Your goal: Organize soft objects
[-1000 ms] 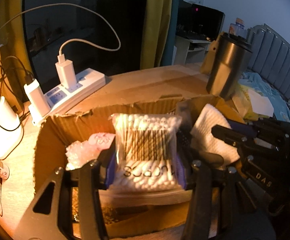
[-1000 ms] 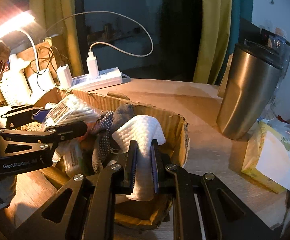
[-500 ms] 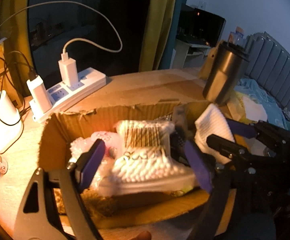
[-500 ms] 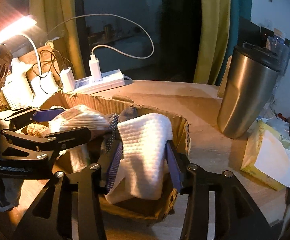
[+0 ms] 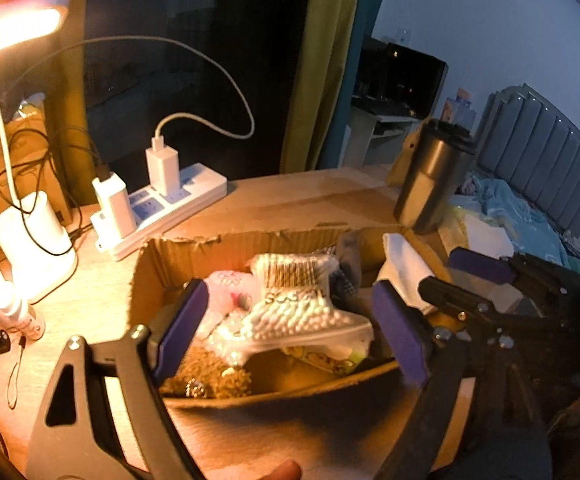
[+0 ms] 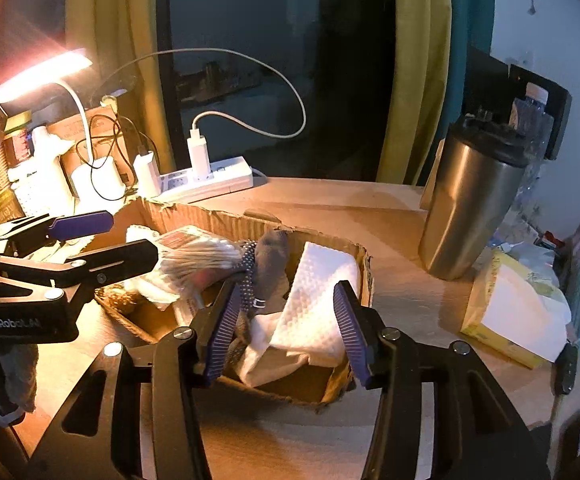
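Note:
A torn cardboard box point(image 5: 194, 248) point(image 6: 194, 214) sits on the wooden desk. In it lie a bag of cotton swabs point(image 5: 301, 308) point(image 6: 198, 258), a white textured cloth point(image 6: 317, 300) point(image 5: 403, 268), a grey dotted sock point(image 6: 268, 260) and pink wrapped items point(image 5: 226, 296). My left gripper point(image 5: 290, 332) is open, its purple pads either side of the swab bag without gripping it. My right gripper point(image 6: 286, 328) is open, its pads beside the white cloth, which rests in the box's right end.
A steel tumbler point(image 6: 469, 208) point(image 5: 429, 176) stands right of the box. A tissue pack point(image 6: 513, 320) lies at the right. A white power strip point(image 5: 170, 204) point(image 6: 206, 178) with chargers and cables sits behind. A lit desk lamp point(image 5: 30, 232) stands at the left.
Both grippers opened and let go: the swab bag and the white cloth dropped into the box. Both grippers then drew back and up a little.

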{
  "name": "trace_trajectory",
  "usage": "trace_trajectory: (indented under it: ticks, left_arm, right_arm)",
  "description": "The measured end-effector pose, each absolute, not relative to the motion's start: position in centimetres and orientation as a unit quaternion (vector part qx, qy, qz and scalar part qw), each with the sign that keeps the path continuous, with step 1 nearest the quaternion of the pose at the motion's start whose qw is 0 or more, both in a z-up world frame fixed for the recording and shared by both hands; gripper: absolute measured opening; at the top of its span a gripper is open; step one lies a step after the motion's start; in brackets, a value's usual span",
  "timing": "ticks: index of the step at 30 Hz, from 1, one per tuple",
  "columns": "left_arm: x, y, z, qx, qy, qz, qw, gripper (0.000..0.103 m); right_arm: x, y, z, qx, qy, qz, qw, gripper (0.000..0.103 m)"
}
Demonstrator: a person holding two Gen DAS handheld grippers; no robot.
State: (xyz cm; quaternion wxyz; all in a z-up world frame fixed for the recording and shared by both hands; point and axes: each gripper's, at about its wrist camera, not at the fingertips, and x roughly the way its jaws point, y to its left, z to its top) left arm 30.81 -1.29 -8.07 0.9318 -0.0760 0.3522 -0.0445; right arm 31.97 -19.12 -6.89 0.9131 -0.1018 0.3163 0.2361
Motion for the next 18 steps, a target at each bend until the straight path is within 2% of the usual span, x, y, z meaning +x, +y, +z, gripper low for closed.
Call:
trace_trajectory:
  ticks: [2, 13, 15, 18]
  left_arm:
    - [30.3, -1.3, -7.6, -0.075, 0.346, -0.045, 0.934, 0.091]
    - [26.4, -0.8, -4.8, -0.074, 0.312, -0.042, 0.946, 0.092]
    - [25.5, -0.7, -4.3, -0.073, 0.305, -0.041, 0.949, 0.098]
    - [24.4, -0.5, -3.7, -0.073, 0.298, -0.040, 0.951, 0.100]
  right_arm:
    - [31.4, -19.2, -6.6, -0.101, 0.314, 0.235, 0.914, 0.054]
    - [27.9, -19.3, -4.2, -0.098, 0.292, 0.225, 0.924, 0.060]
    - [27.1, -19.2, -3.7, -0.099, 0.287, 0.224, 0.926, 0.063]
    - [25.9, -19.0, -3.2, -0.101, 0.281, 0.223, 0.928, 0.065]
